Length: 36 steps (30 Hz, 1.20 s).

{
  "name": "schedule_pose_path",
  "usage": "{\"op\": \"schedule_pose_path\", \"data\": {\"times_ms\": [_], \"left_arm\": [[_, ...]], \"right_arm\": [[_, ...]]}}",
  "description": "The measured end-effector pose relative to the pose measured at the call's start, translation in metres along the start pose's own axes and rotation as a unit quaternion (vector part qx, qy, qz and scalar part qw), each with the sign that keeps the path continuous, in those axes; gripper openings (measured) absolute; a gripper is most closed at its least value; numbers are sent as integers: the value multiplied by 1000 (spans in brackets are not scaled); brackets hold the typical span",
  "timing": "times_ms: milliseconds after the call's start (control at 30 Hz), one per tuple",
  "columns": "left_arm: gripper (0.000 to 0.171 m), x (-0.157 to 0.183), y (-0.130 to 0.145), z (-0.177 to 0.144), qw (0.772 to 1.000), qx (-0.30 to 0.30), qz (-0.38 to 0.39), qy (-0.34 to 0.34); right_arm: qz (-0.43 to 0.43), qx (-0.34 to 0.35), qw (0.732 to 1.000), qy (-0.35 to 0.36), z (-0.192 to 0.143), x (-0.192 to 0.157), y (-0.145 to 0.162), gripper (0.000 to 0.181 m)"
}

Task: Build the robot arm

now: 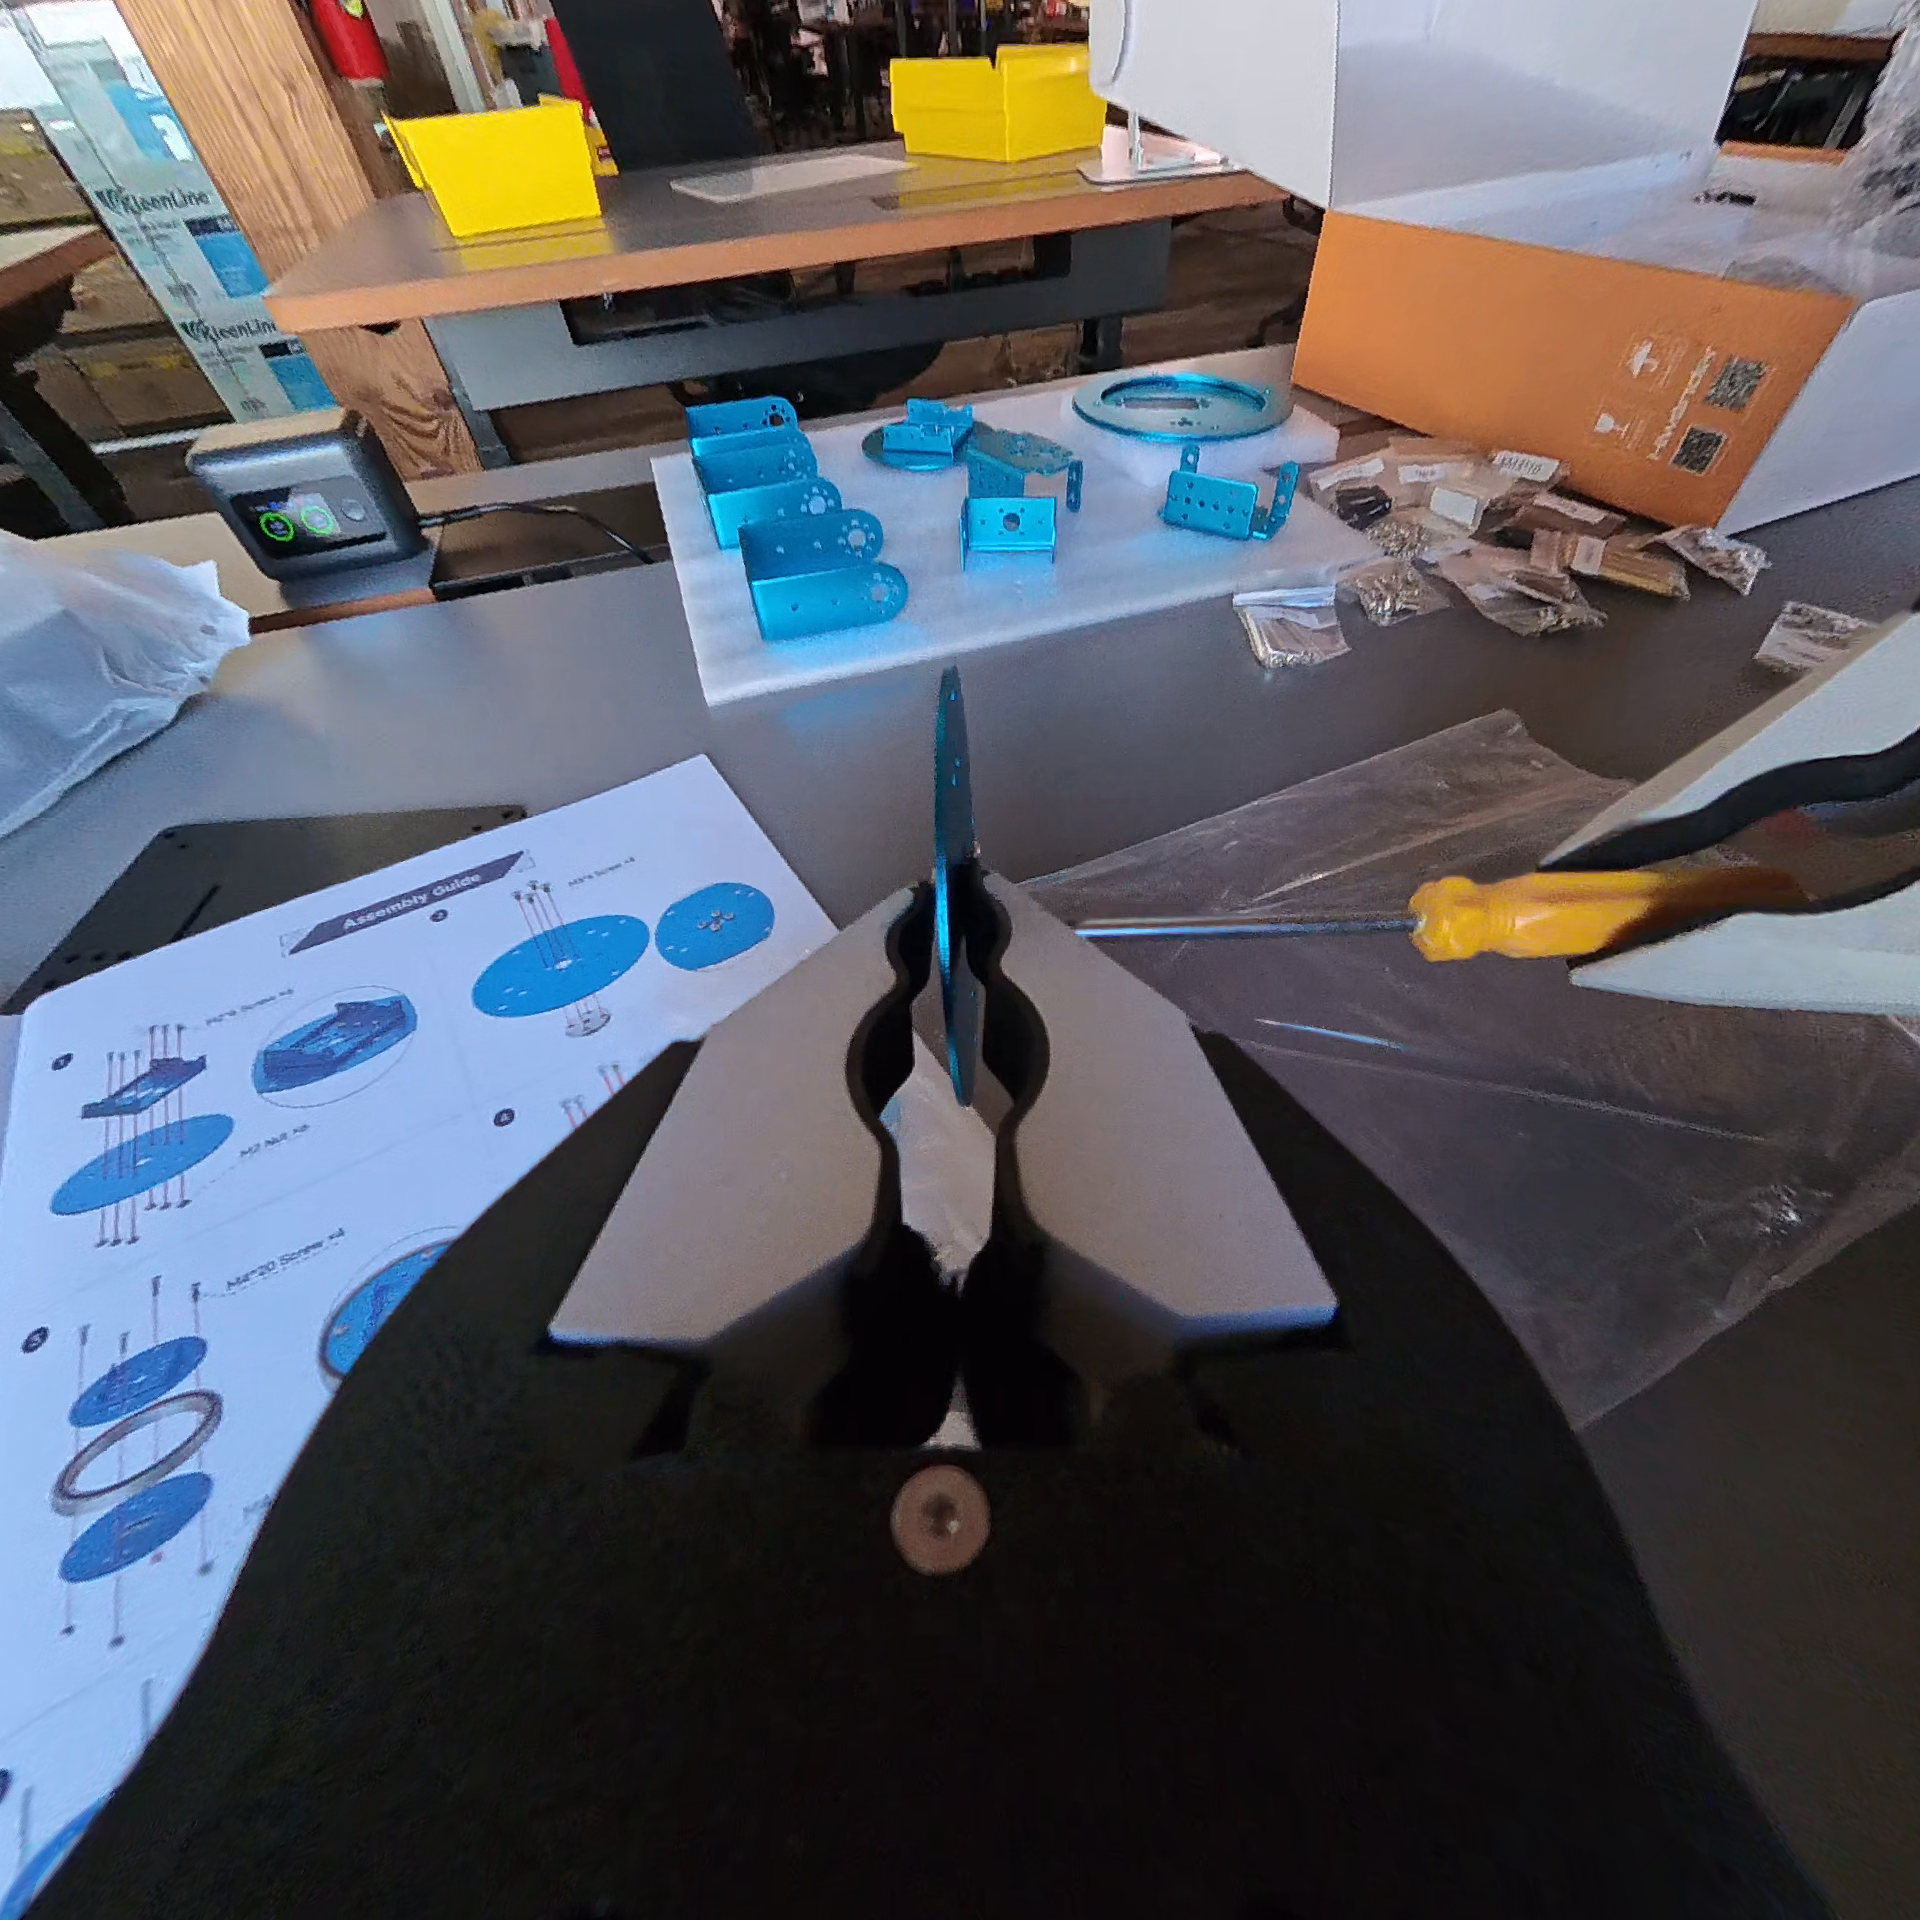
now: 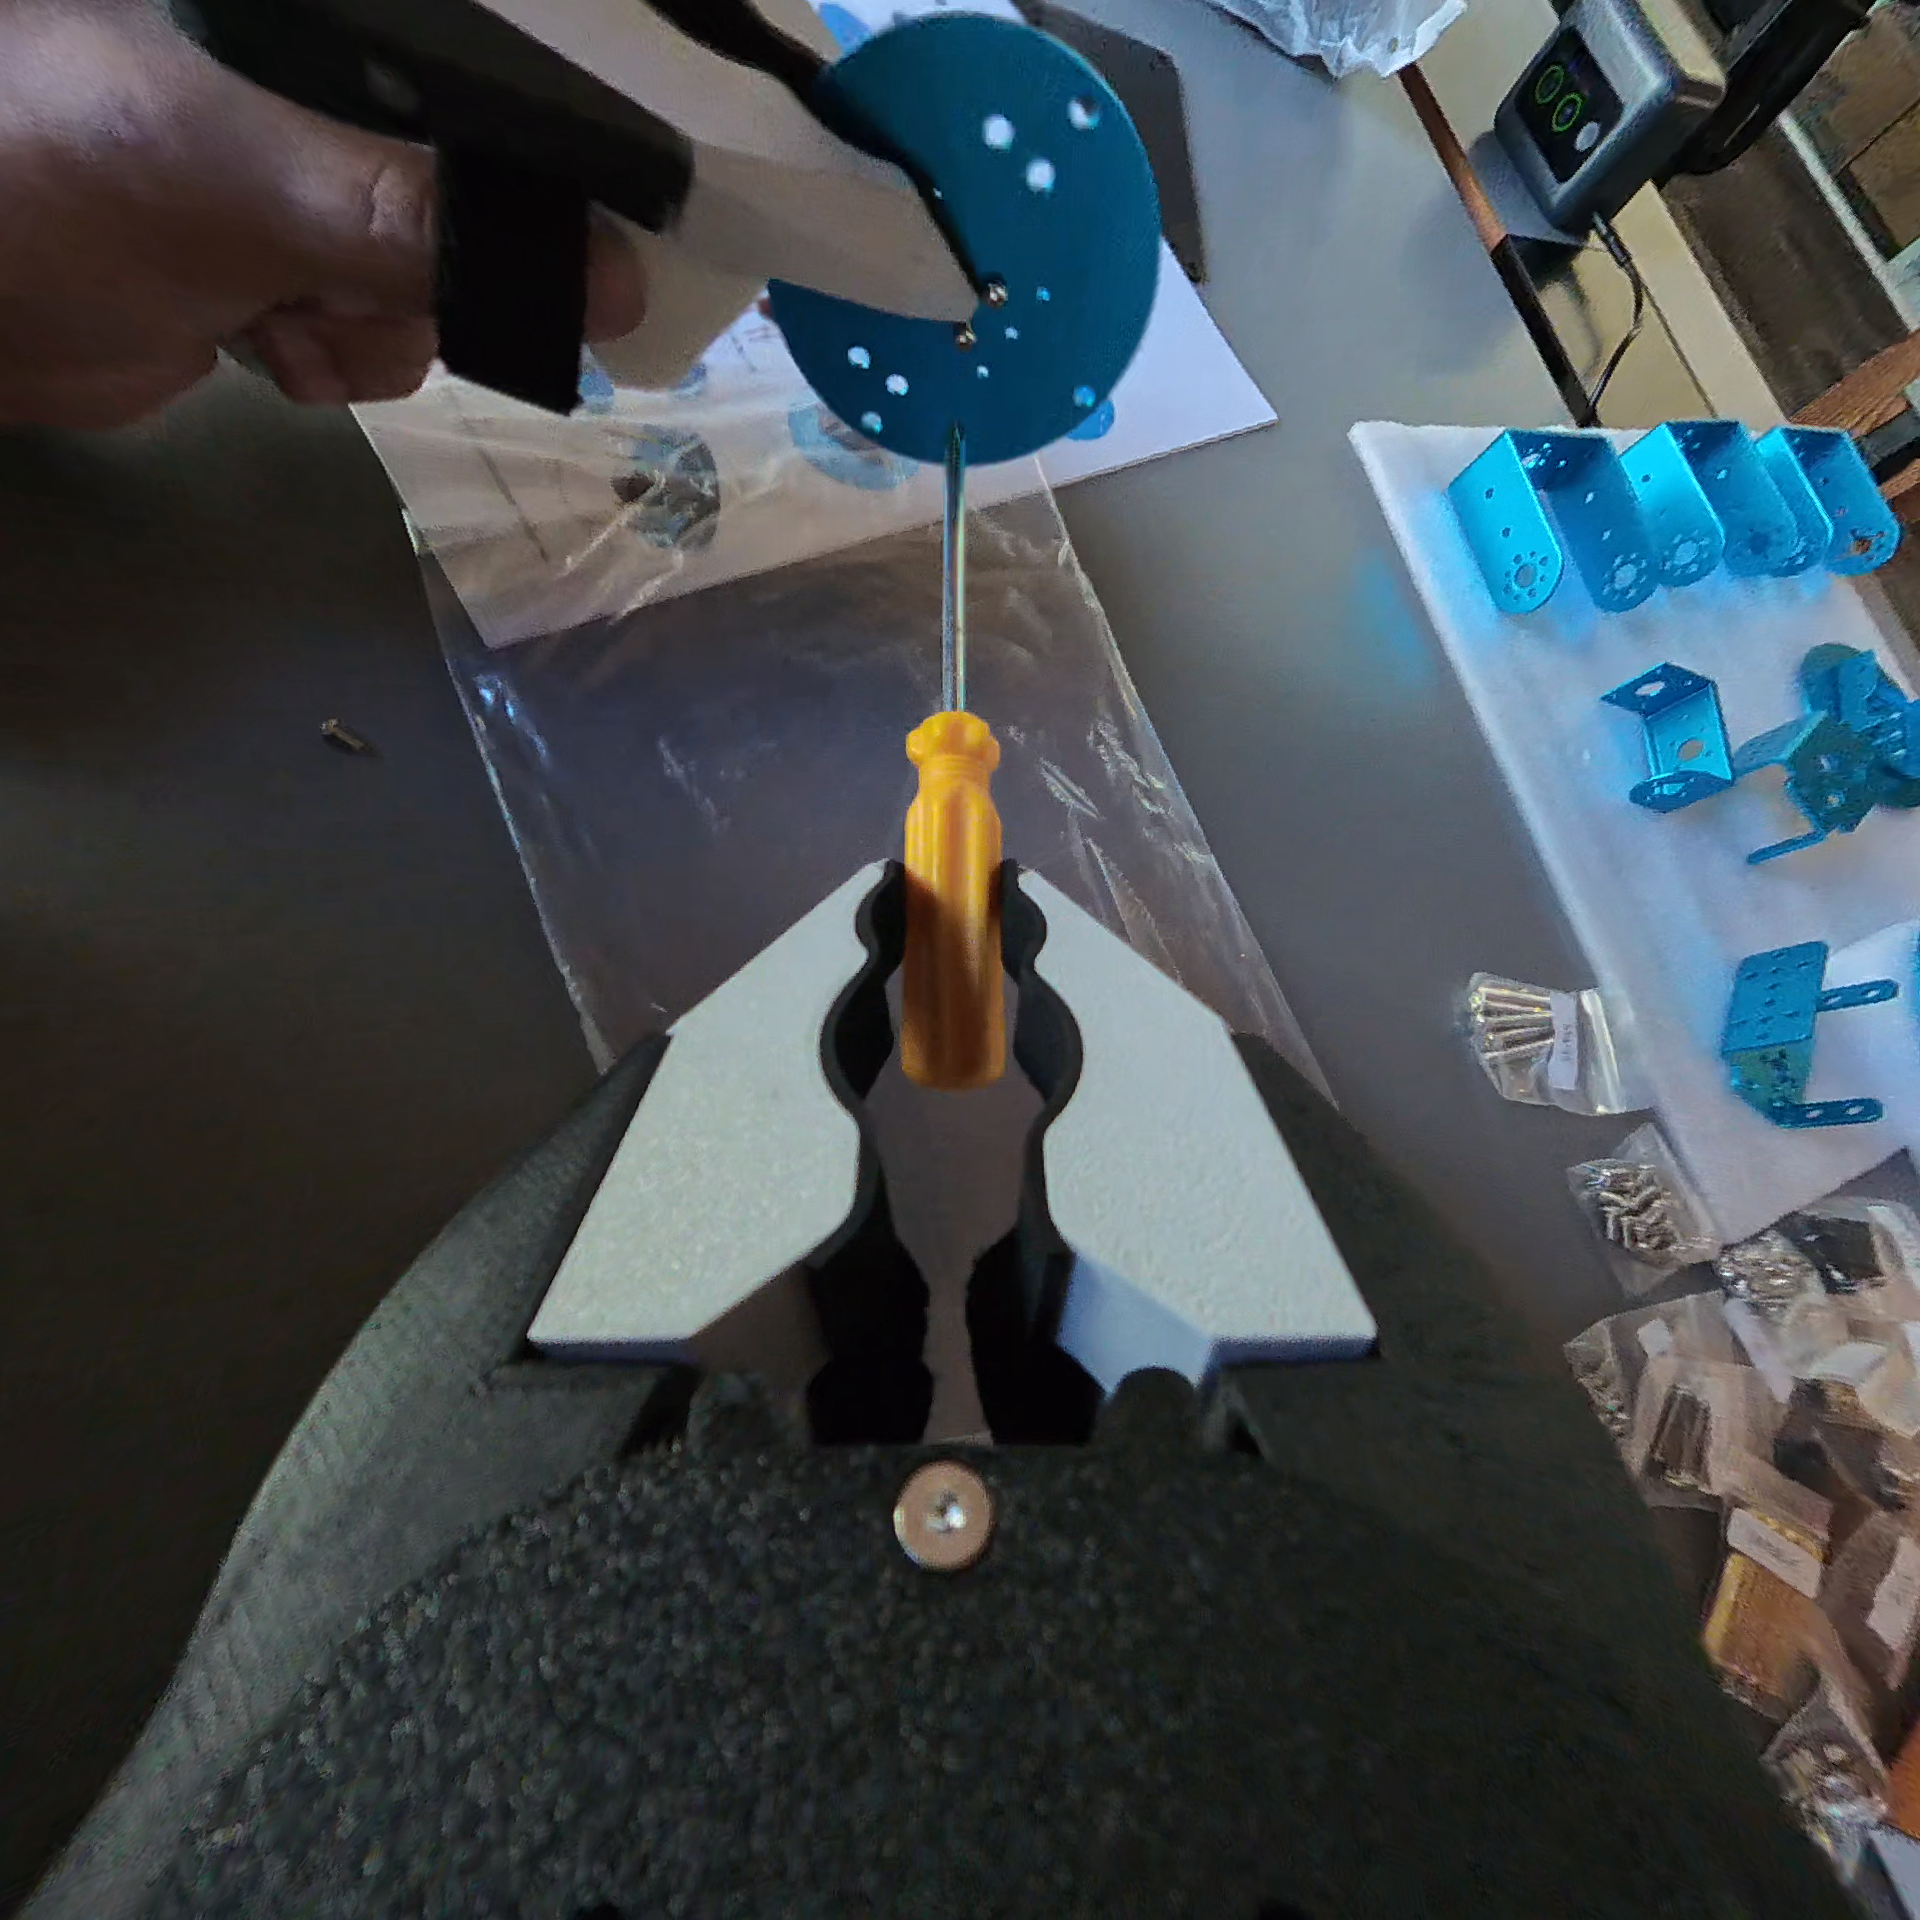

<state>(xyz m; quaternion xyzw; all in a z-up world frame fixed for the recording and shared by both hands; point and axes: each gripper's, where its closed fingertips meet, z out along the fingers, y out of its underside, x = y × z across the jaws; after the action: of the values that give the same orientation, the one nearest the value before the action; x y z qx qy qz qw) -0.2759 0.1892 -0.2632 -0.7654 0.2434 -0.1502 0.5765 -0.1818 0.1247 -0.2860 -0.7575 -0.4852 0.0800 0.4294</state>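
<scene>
My left gripper (image 1: 951,904) is shut on a round blue metal plate (image 1: 953,831), held on edge above the table; the right wrist view shows its drilled face (image 2: 1039,260) with two small screws near its middle. My right gripper (image 2: 951,883) is shut on the orange handle of a screwdriver (image 2: 951,904). Its thin shaft (image 2: 951,561) points at the plate, with the tip at the plate's lower rim. In the left wrist view the screwdriver (image 1: 1507,914) comes in from the right, and its tip stops just short of the plate. A hand (image 2: 177,239) holds the left gripper.
A printed assembly sheet (image 1: 312,1039) and a clear plastic bag (image 1: 1455,1039) lie on the grey table. A white foam pad (image 1: 1039,613) bears several blue brackets (image 1: 800,520). Bags of screws (image 1: 1496,540), an orange box (image 1: 1538,353), a black plate (image 1: 208,883) and a loose screw (image 2: 346,736) lie around. Spacing between my two grippers at the tips: around 12 centimeters.
</scene>
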Motion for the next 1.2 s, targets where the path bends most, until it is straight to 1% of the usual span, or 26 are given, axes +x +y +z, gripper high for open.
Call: {"op": "schedule_pose_path", "data": {"times_ms": [133,267,667,1200], "left_arm": [[5,4,6,4,1000,-20,4,-2],[6,9,9,6,1000,-27,8,4],[5,16,9,7,999,-30,28,4],[5,15,9,7,999,-31,19,6]], "right_arm": [[1,-1,1000,-2,0,-4,-2,17],[10,-3,1000,3,0,1,0,17],[19,-5,1000,-2,0,2,2,17],[23,1,1000,-4,-4,3,-1,17]]}}
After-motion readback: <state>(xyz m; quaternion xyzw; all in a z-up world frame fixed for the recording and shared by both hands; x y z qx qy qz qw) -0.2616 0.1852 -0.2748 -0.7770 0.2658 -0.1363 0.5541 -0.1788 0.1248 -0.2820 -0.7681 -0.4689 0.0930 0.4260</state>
